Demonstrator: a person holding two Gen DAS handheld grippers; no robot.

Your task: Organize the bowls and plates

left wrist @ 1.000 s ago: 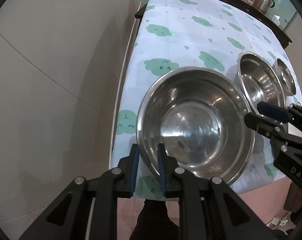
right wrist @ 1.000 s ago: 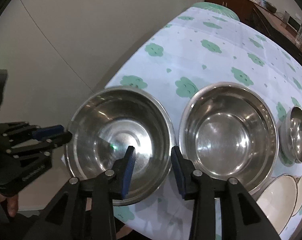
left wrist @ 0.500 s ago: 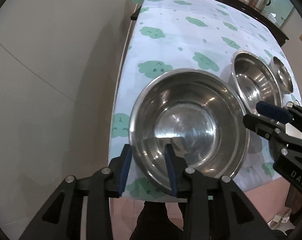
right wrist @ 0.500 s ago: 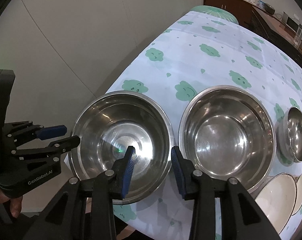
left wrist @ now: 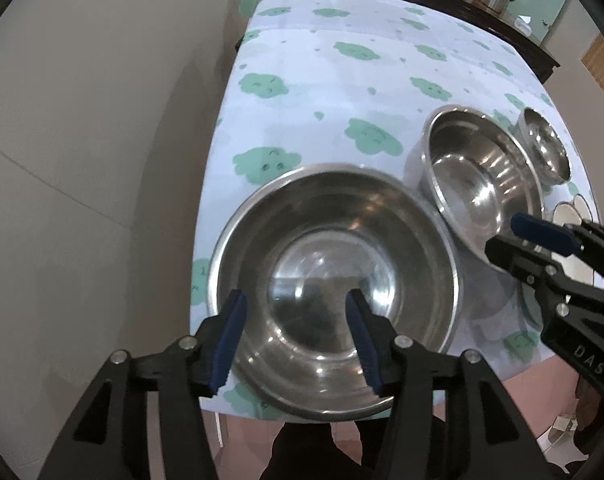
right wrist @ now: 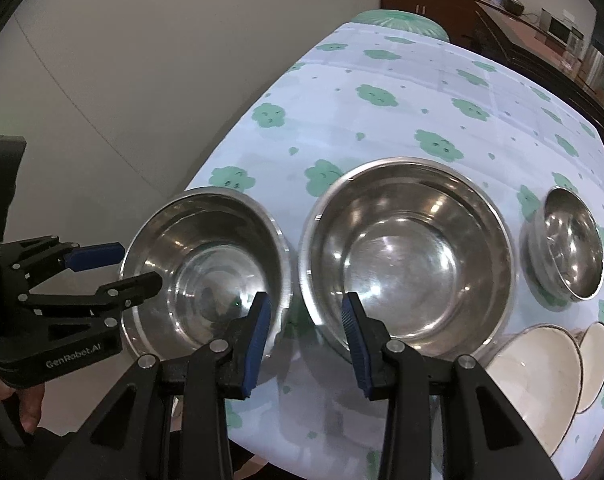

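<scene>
Steel bowls stand in a row near the front edge of the surface (right wrist: 381, 120), which wears a pale cloth printed with green clouds. 3 of them show: a steel bowl at the left corner (left wrist: 333, 280), a second steel bowl (right wrist: 407, 256) just beside it with rims close together, and a small steel bowl (right wrist: 567, 248) further right, apart from the second. Below the small one, at the front right, 2 white bowls (right wrist: 537, 376) sit side by side on the cloth, the nearer one partly hidden by the black frame.

Over the corner bowl hangs the left claw (left wrist: 296, 342), pointing steeply down. Its jaws are opening, and the near rim of that bowl lies between the blue pads (left wrist: 228, 344) with clear gaps on either side, so nothing is pinched. One finger is outside the wall, the other over the bowl's inside.

To its right the right claw (right wrist: 307, 340) is spread partway and empty, its blue pads framing the narrow gap between the corner bowl and the second bowl, touching neither as far as can be seen.

Part of a person's hand (right wrist: 26, 408) shows on the left claw's handle.
</scene>
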